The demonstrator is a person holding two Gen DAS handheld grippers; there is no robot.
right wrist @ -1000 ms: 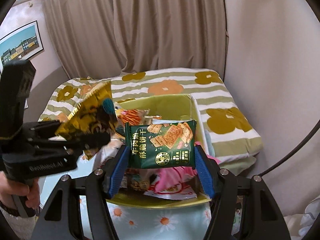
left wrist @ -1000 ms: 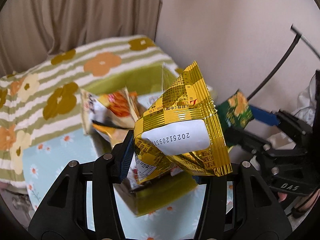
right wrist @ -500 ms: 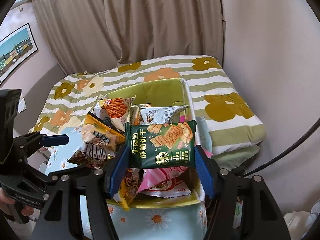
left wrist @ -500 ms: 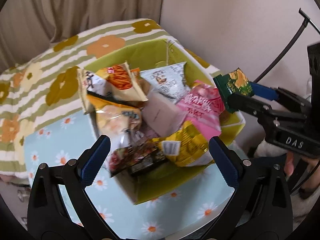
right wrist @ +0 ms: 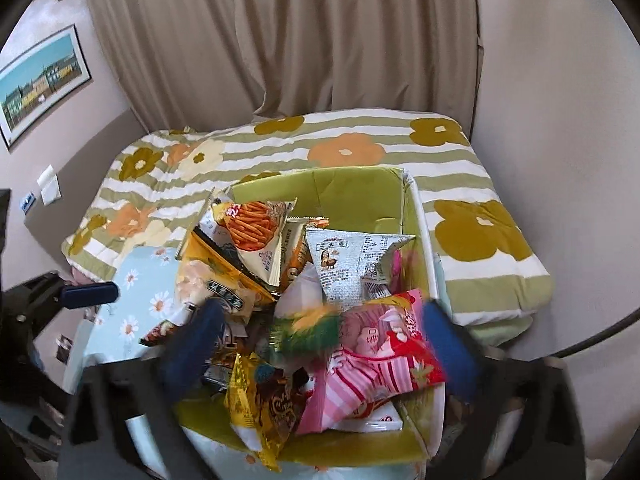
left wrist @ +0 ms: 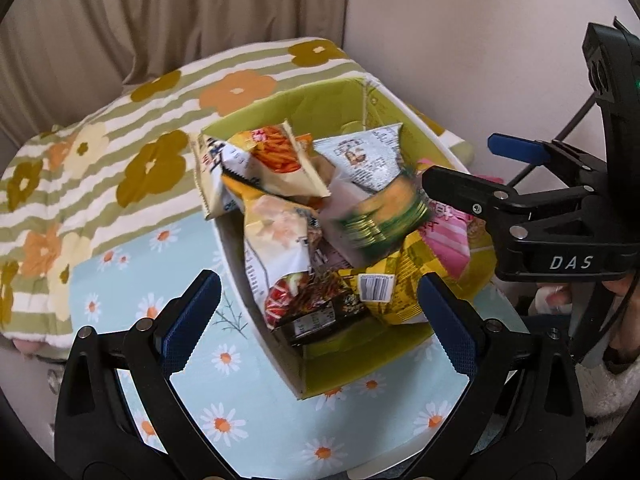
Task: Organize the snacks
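Note:
A green box stands full of snack packets on a daisy-print cloth. My left gripper is open just above its near end, with nothing between the fingers. A yellow packet lies in the pile below it. My right gripper hangs over the box and its jaws are opening. The green cracker packet is blurred and loose between the right jaws, and the pads no longer press on it. It is dropping onto a pink striped packet.
The box sits on a light blue daisy cloth beside a green-striped flowered blanket. Curtains and a wall stand close behind. A black cable runs at the right, and a hand holds the right gripper.
The left gripper let go of the yellow packet, which now lies in the box. The right jaws sprang apart and the green packet is falling. The right gripper sank toward the box.

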